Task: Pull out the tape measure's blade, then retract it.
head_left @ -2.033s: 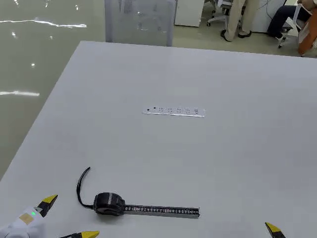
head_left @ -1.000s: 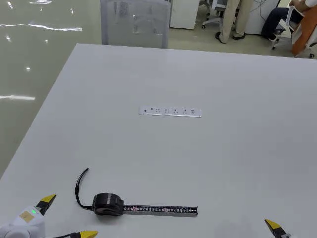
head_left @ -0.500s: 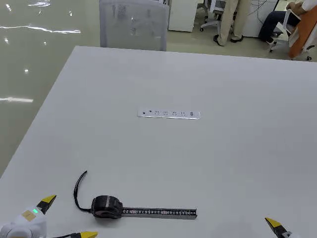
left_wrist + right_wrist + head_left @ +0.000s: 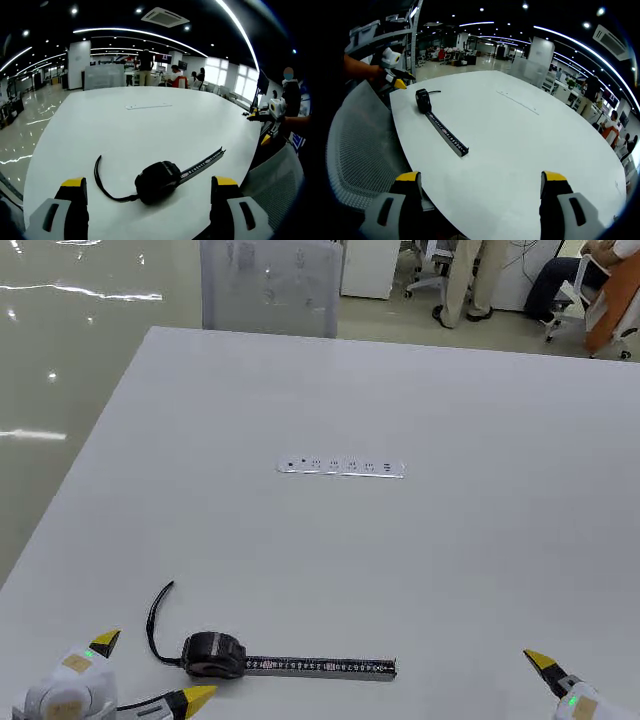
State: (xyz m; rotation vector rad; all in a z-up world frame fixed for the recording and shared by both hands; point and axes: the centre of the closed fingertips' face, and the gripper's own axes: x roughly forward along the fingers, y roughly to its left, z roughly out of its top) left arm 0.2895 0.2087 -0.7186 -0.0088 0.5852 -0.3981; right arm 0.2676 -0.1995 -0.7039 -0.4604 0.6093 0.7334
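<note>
A black tape measure (image 4: 213, 654) lies near the table's front edge, its blade (image 4: 322, 668) pulled out to the right and a black wrist strap (image 4: 155, 618) curling off to the left. In the left gripper view the case (image 4: 157, 180) sits just ahead of my open left gripper (image 4: 148, 186), between the yellow-tipped jaws but apart from them. That gripper (image 4: 150, 672) is at the lower left of the head view. My right gripper (image 4: 483, 181) is open and holds nothing; the blade's end (image 4: 461, 149) lies some way ahead of it. One yellow fingertip (image 4: 540, 660) shows at the lower right.
The white table (image 4: 400, 390) carries a flat white power strip (image 4: 341, 467) at its middle. A grey chair (image 4: 268, 285) stands at the far edge. People sit and stand at the far right (image 4: 600, 280). A mesh chair back (image 4: 355, 150) is close beside the right gripper.
The left gripper has edged forward and right, toward the tape measure's case. The right gripper's tip has risen a little into view. The tape measure has not moved.
</note>
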